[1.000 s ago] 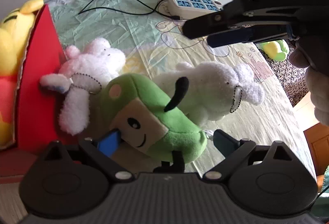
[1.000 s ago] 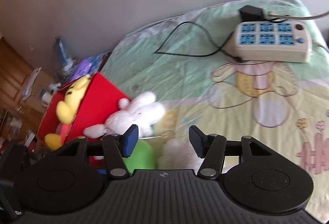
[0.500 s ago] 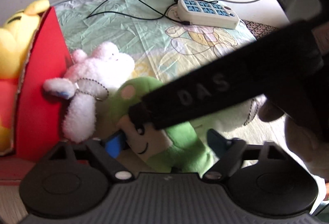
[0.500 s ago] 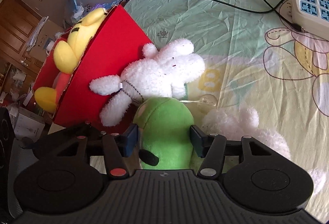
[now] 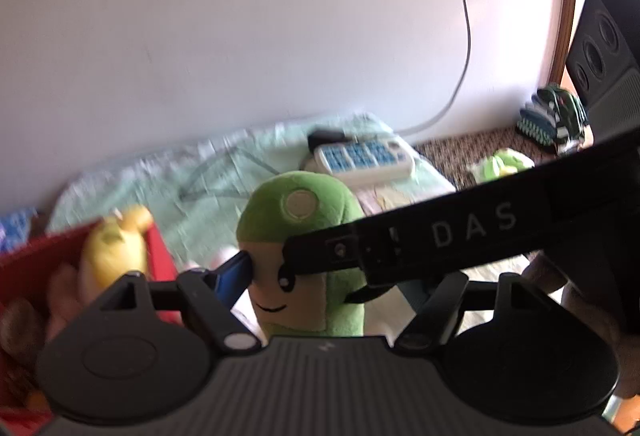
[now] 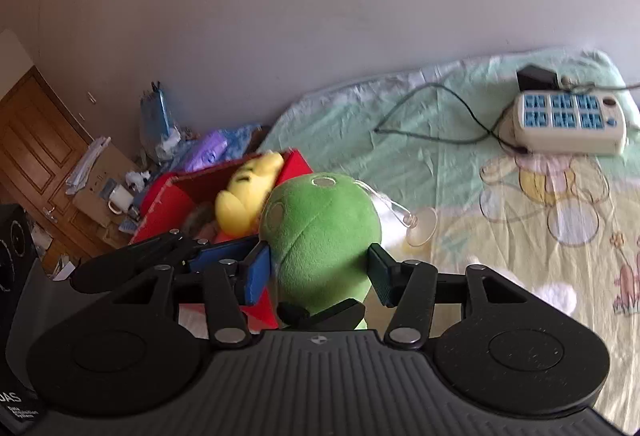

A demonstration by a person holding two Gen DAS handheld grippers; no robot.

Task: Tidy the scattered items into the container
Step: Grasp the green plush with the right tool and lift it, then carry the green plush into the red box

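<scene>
On the bed (image 6: pixel 440 140), I see the red box (image 6: pixel 168 196) already holding a yellow plush (image 6: pixel 244 196), while a white plush (image 6: pixel 556 294) lies on the sheet waiting. I have the green plush (image 6: pixel 324 232) lifted just beside the box, my left tool (image 5: pixel 320 280) and right tool (image 6: pixel 320 268) each clamped on its sides, so it goes in next.

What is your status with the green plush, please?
Both hand-held grippers, left and right, clamped on green plush toy. Toy lifted off bedsheet. Red box beside it, yellow plush inside.

Red box (image 6: pixel 168 196) is half full already, yellow plush (image 6: pixel 244 196) hogging its far corner; bedsheet (image 6: pixel 400 140) toward the power strip (image 6: pixel 568 122) is wide open.
</scene>
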